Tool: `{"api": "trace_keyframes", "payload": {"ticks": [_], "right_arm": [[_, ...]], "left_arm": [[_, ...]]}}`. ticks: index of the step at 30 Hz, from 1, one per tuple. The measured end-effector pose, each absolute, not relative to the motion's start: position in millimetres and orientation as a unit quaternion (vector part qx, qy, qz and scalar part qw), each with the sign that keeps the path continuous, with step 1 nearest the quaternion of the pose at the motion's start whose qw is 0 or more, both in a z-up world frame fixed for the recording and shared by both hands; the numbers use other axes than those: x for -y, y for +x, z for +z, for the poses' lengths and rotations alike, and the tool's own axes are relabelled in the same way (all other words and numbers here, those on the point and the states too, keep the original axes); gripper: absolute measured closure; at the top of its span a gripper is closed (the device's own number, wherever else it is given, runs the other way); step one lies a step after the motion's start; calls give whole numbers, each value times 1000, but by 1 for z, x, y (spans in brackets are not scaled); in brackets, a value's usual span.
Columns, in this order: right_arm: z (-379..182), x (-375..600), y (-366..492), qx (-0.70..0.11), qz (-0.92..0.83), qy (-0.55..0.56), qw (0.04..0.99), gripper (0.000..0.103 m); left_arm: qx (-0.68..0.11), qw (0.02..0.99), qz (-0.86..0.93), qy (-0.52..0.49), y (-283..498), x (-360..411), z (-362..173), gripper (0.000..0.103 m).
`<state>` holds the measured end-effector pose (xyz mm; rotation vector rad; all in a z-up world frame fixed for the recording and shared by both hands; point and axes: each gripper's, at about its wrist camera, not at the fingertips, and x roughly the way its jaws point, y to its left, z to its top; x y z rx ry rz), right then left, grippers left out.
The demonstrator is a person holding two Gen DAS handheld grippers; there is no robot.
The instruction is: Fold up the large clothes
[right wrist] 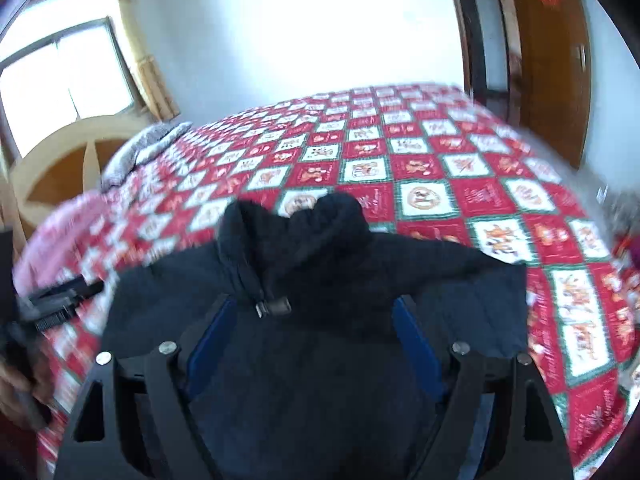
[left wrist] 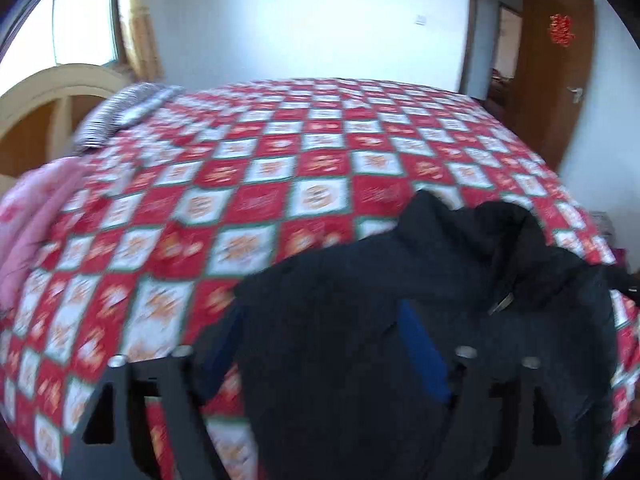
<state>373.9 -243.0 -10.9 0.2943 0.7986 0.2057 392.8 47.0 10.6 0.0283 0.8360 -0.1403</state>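
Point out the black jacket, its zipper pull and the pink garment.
black jacket [right wrist: 304,380], right wrist view, on its front panel
zipper pull [right wrist: 276,306], right wrist view, on the tab
pink garment [left wrist: 28,216], left wrist view, on its folds

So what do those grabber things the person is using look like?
Each gripper is black with two long fingers. The left gripper has bright blue pads on the insides and round silver bolts at the joints. The right gripper looks the same: blue pads, silver bolts, triangle-shaped cut-outs in its black frame.

We find the jacket [right wrist: 304,280] lying on the bed [right wrist: 440,168], lower centre of frame. A pillow [right wrist: 148,144] lies at upper left, the door [right wrist: 548,64] upper right.
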Motion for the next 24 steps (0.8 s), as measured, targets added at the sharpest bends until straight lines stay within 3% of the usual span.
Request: {"api": "trace_keyframes", "payload": {"ticks": [5,11,12,14,19,21,22,24], "right_arm": [[-26,245,456,-433,62,169,883,20],[-55,236,504,-480,19,103,871,22],[-61,234,507,-493,14,87,866,32],[-69,233,505,-509,16,64,858,77],[-58,229,475,-490,44,28,870,89],[-45,236,454,-469,55,28,881,90],[-41,238,446,-464,57,27,884,91],[-40,244,429,-455,64,25,888,92]], "left_arm": [[-446,891,-84,-6,463,-15,0,22],[-470,876,-106,1,523,45,-7,22],[-481,871,-103,10,530,55,-13,22],[-505,859,-71,47,541,74,-29,22],[-524,845,-36,101,539,84,-56,23],[-507,857,-57,77,529,71,-53,52],[-507,856,-72,70,526,67,-53,74],[-503,859,-72,63,514,53,-48,86]]}}
